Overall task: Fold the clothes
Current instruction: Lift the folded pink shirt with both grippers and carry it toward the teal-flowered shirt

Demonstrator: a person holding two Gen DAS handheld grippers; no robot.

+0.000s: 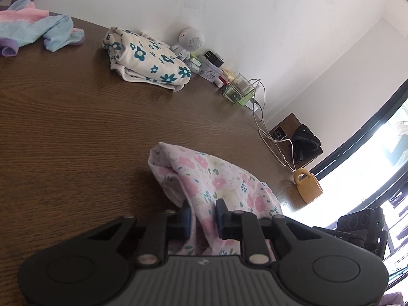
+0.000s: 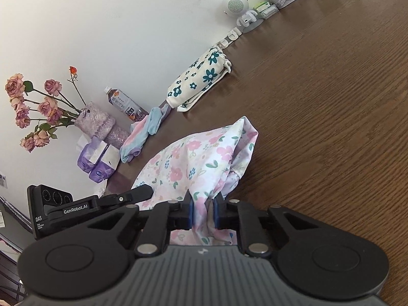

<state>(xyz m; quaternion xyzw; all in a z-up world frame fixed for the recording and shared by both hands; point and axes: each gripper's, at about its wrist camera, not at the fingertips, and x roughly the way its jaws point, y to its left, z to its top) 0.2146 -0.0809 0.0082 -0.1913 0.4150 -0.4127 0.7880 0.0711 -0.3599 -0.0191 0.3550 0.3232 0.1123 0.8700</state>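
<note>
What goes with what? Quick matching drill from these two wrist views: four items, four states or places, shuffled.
1. pink floral garment
2. teal-flower garment
3. pastel pink-blue garment
4. yellow mug

A. folded, near the wall
B. at the table edge
C. pinched by left gripper and right gripper
D. crumpled, unfolded, on the table

Pairs: 1-C, 2-A, 3-D, 4-B

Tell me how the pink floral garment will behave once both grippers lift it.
The pink floral garment is probably floppy: it bunches and drapes between the fingers. It looks thin, so likely light. Its slight sheen hints that it may slip.
</note>
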